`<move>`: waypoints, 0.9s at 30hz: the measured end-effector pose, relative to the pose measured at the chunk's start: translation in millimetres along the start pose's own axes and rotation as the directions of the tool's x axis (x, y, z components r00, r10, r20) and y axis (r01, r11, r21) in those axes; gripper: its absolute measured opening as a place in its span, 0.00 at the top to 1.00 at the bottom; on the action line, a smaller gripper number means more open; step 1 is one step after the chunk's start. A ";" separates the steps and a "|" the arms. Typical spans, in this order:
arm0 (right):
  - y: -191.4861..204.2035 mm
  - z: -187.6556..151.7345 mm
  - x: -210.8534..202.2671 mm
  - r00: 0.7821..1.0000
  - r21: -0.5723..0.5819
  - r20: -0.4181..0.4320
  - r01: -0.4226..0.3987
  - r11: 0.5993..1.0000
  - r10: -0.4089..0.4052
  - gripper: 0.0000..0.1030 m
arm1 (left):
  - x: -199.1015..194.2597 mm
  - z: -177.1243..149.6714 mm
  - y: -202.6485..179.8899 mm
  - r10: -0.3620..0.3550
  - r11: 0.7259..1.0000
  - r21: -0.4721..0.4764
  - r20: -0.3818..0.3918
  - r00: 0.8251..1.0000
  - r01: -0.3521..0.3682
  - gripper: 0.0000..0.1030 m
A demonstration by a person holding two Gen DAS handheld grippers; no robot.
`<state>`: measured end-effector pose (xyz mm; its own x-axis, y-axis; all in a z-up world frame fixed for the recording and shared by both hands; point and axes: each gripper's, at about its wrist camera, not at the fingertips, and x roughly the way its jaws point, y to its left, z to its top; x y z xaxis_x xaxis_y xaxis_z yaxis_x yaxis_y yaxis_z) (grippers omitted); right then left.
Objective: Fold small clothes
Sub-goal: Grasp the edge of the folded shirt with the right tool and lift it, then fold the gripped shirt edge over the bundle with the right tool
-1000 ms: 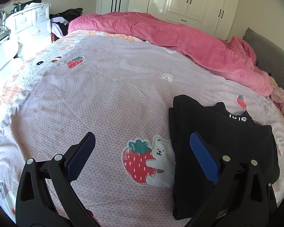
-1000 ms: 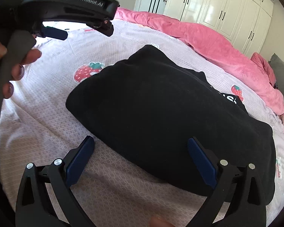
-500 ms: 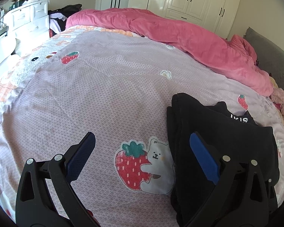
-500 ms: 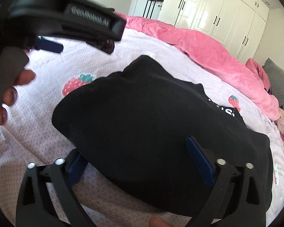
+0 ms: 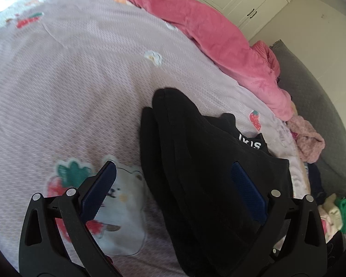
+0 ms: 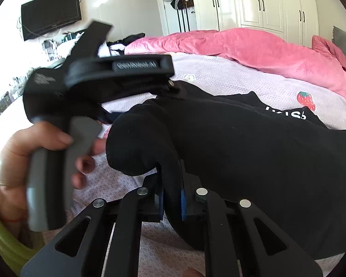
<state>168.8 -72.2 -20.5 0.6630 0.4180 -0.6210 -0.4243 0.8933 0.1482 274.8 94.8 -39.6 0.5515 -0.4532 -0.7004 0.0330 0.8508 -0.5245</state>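
A folded black garment (image 5: 203, 161) with white lettering lies on the lilac strawberry-print bedspread (image 5: 69, 87). My left gripper (image 5: 175, 189) is open, its jaws wide apart over the garment's near left edge, one finger above the bear print and one above the black cloth. In the right wrist view my right gripper (image 6: 170, 198) is shut on a thick fold at the near edge of the black garment (image 6: 253, 152). The left gripper's body (image 6: 117, 73), held in a hand, shows at the left of that view.
A pink duvet (image 5: 207, 30) is heaped along the far side of the bed. A grey headboard (image 5: 316, 106) and a pile of small clothes (image 5: 309, 140) lie at the right. White wardrobes (image 6: 265, 2) stand behind, and a wall TV (image 6: 50, 13) hangs at the left.
My right gripper has closed from wide open onto the garment's near edge. My left gripper has moved right and forward over the garment, staying open.
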 end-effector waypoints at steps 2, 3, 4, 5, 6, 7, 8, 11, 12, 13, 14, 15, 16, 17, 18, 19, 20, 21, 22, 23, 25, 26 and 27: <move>-0.4 -0.3 -0.5 1.000 0.000 0.002 -0.001 1.000 0.001 0.91 | 7.4 -2.7 1.4 -0.055 0.998 -0.024 -0.016 0.998 0.055 0.15; -0.9 0.1 -0.3 1.000 0.002 0.003 -0.001 1.000 0.001 0.91 | 9.5 -4.1 0.4 -0.091 0.995 -0.029 -0.018 0.996 0.091 0.31; -0.4 -1.5 -1.4 1.000 0.003 0.005 -0.001 1.000 0.001 0.91 | 10.1 -4.6 -1.1 -0.110 0.994 -0.028 -0.019 0.994 0.109 0.48; 0.2 -1.8 -1.9 1.000 0.004 0.006 -0.001 1.000 0.001 0.91 | 10.3 -5.5 -2.9 -0.117 0.993 -0.028 -0.013 0.993 0.117 0.52; 0.5 -2.1 -3.0 1.000 0.004 0.008 -0.001 1.000 0.001 0.91 | 10.0 -6.0 -4.6 -0.116 0.993 -0.023 -0.008 0.993 0.115 0.60; 0.5 -3.0 -4.5 1.000 0.005 0.010 -0.001 1.000 0.001 0.91 | 9.6 -6.2 -7.1 -0.109 0.994 -0.012 -0.004 0.994 0.109 0.72; 0.9 -5.1 -7.1 1.000 0.006 0.011 -0.001 1.000 0.001 0.92 | 8.9 -6.5 -9.9 -0.101 0.995 0.003 0.002 0.995 0.101 0.76; -1.6 -9.0 -18.1 0.999 0.004 0.032 0.000 1.000 0.000 0.92 | 4.3 -4.9 -20.4 -0.103 0.994 0.043 0.016 0.995 0.102 0.83; -3.7 -9.2 -21.0 0.999 0.005 0.039 0.000 1.000 0.000 0.92 | 1.8 -4.9 -25.0 -0.100 0.993 0.061 0.024 0.995 0.098 0.84; -5.3 -8.9 -24.6 0.999 0.007 0.049 0.003 1.000 -0.003 0.93 | -0.7 -5.7 -32.0 -0.096 0.992 0.084 0.032 0.995 0.093 0.85; -7.1 -9.1 -28.5 0.998 0.011 0.057 0.006 1.000 -0.007 0.93 | -2.8 -6.3 -37.3 -0.097 0.991 0.099 0.038 0.995 0.093 0.85; -10.4 -9.3 -33.5 0.998 0.018 0.066 0.011 1.000 -0.012 0.93 | -4.6 -7.2 -43.8 -0.101 0.989 0.113 0.042 0.994 0.096 0.85; -13.2 -9.8 -37.7 0.997 0.023 0.073 0.016 1.000 -0.017 0.93 | -6.1 -8.0 -50.1 -0.105 0.987 0.128 0.042 0.994 0.099 0.85; -15.9 -10.3 -42.1 0.996 0.026 0.081 0.022 0.999 -0.024 0.93 | -7.7 -8.8 -55.5 -0.111 0.984 0.142 0.042 0.993 0.105 0.85; -18.8 -11.4 -48.2 0.995 0.029 0.092 0.030 0.999 -0.033 0.93 | -9.5 -10.0 -60.5 -0.120 0.982 0.151 0.044 0.992 0.112 0.85; -22.3 -12.4 -54.0 0.994 0.035 0.102 0.037 0.999 -0.040 0.93 | -10.9 -12.0 -66.4 -0.128 0.980 0.160 0.045 0.991 0.119 0.85; -25.0 -13.0 -57.8 0.993 0.041 0.108 0.041 0.998 -0.046 0.93 | -11.8 -14.1 -71.4 -0.131 0.978 0.168 0.044 0.990 0.122 0.85; -29.2 -13.8 -63.1 0.992 0.052 0.113 0.049 0.997 -0.054 0.93 | -12.5 -16.5 -77.4 -0.132 0.977 0.178 0.045 0.990 0.122 0.85; -32.6 -14.9 -66.8 0.992 0.063 0.115 0.051 0.997 -0.058 0.93 | -13.9 -18.9 -81.7 -0.132 0.975 0.185 0.046 0.990 0.121 0.85; -36.1 -15.5 -70.2 0.991 0.076 0.116 0.052 0.996 -0.061 0.93 | -13.4 -21.2 -88.2 -0.131 0.974 0.191 0.046 0.990 0.120 0.85; -44.5 -17.1 -78.2 0.990 0.108 0.124 0.053 0.993 -0.066 0.93 | -13.3 -25.9 -99.5 -0.124 0.974 0.199 0.043 0.991 0.113 0.85; -47.7 -17.7 -82.3 0.989 0.118 0.129 0.056 0.991 -0.071 0.93 | -13.7 -27.6 -102.4 -0.121 0.974 0.199 0.044 0.992 0.110 0.85; -51.5 -18.6 -86.6 0.988 0.130 0.133 0.060 0.990 -0.077 0.93 | -13.2 -29.6 -106.0 -0.120 0.974 0.196 0.042 0.992 0.109 0.85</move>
<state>121.8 -157.4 11.3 0.7697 0.3661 -0.5230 -0.3004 0.9306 0.2093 239.4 2.7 10.9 0.5783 -0.5402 -0.6114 0.2562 0.8317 -0.4926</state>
